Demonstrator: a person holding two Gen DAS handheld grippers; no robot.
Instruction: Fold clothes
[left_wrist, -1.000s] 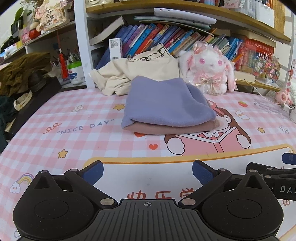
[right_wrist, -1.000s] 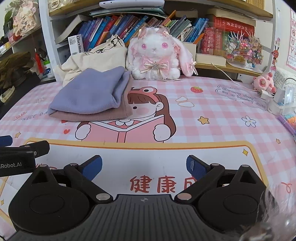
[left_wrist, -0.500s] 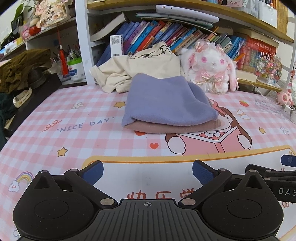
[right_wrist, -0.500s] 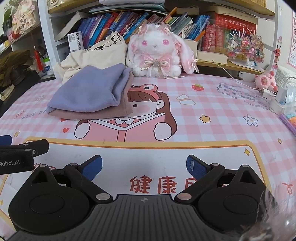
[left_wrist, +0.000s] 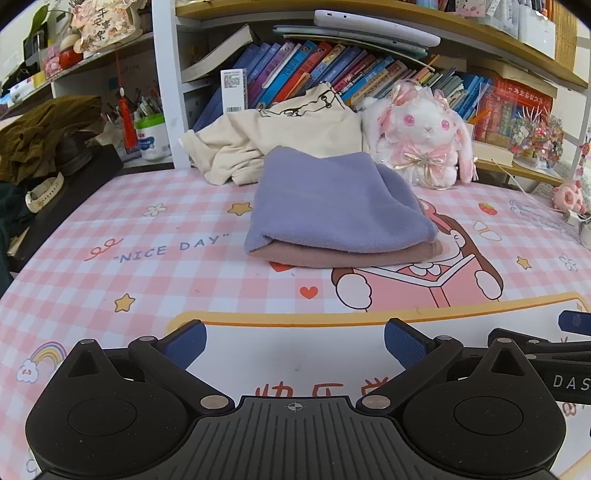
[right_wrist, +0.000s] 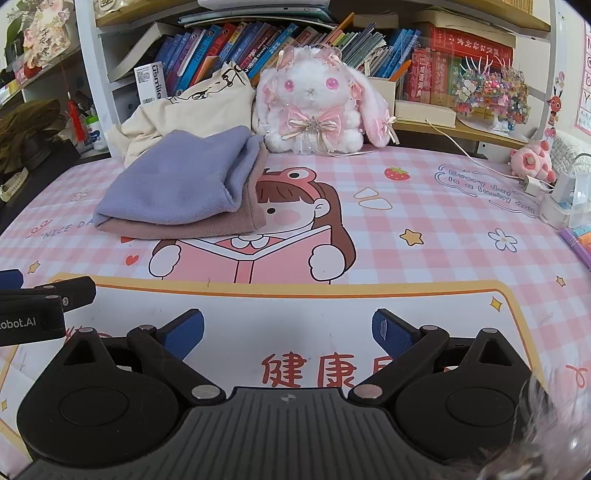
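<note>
**Two folded garments stacked on the counter, both grippers empty**

A folded lavender fleece garment (left_wrist: 332, 199) lies on top of a folded dusty-pink garment (left_wrist: 354, 256), the two touching and forming one neat stack. The lavender piece covers most of the pink one, so only the pink front edge and right-hand edge show. The stack sits on the pink checked cartoon mat (left_wrist: 155, 280) that covers the counter, at about 12 o'clock in the left wrist view and at about 10 o'clock in the right wrist view (right_wrist: 177, 184).

Behind the stack, touching its far edge, a crumpled cream cloth garment (left_wrist: 280, 136) leans against the bookshelf, unfolded. Just beside it at 1 o'clock sits a white plush rabbit with pink bows (left_wrist: 424, 144).

The left gripper (left_wrist: 294, 341) hovers low over the near white part of the mat, its blue-padded jaws spread wide and holding nothing. The right gripper (right_wrist: 288, 332) is in the same posture, jaws spread apart, empty. Each gripper shows at the edge of the other's view, cut off by the frame.

How many layers each folded garment has cannot be told. A blurred pale furry shape at 5 o'clock in the right wrist view is too soft to identify.
</note>
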